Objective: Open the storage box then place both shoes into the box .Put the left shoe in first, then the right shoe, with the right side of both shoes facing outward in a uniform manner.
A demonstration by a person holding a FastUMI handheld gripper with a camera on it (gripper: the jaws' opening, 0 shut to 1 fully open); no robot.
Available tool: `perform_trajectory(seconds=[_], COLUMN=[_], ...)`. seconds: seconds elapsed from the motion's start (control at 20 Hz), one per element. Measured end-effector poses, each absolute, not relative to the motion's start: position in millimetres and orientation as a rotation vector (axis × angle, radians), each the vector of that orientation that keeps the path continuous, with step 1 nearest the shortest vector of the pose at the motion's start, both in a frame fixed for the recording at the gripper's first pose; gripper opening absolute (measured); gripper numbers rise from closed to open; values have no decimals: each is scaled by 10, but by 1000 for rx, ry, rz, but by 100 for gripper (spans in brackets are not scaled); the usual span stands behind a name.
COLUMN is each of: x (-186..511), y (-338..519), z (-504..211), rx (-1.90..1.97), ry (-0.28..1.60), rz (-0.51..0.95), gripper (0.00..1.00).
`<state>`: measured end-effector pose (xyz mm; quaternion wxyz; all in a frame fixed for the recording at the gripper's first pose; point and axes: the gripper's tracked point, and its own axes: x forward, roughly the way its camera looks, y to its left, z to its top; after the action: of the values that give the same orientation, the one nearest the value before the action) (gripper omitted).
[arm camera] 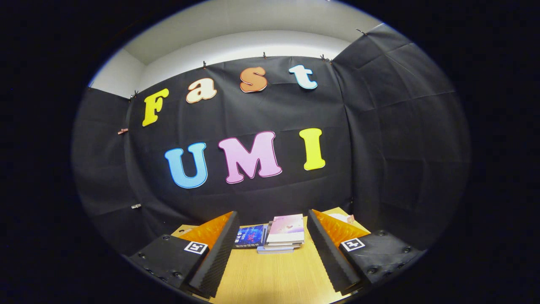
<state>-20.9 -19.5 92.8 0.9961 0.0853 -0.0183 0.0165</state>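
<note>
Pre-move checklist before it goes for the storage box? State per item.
1. Gripper open: ok, fingers spread wide.
2. Nothing between the fingers: ok, bare wooden table there.
3. Path ahead clear: not ok, stack of books lies just beyond the fingers, a dark book beside it.
4. Storage box located: cannot tell.
5. Both shoes located: cannot tell.

Tool (pixel 273 253): two wedge-shaped fingers with ribbed inner pads, spread wide apart. Each black mounting plate carries visible screws and one square black-and-white marker tag.
</note>
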Motion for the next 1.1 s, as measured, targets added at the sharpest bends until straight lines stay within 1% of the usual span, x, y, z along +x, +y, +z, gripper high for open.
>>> perform_trajectory(seconds=[0.2, 0.65, 0.8, 1.1], x=[-154, -7, -19, -47], y=[-54, 199, 174, 56], z=[797, 823, 778, 905], rx=[139, 123, 96, 58], ry=[-5, -30, -16, -25], rz=[31, 46, 32, 18], gripper=[98, 98, 98, 98])
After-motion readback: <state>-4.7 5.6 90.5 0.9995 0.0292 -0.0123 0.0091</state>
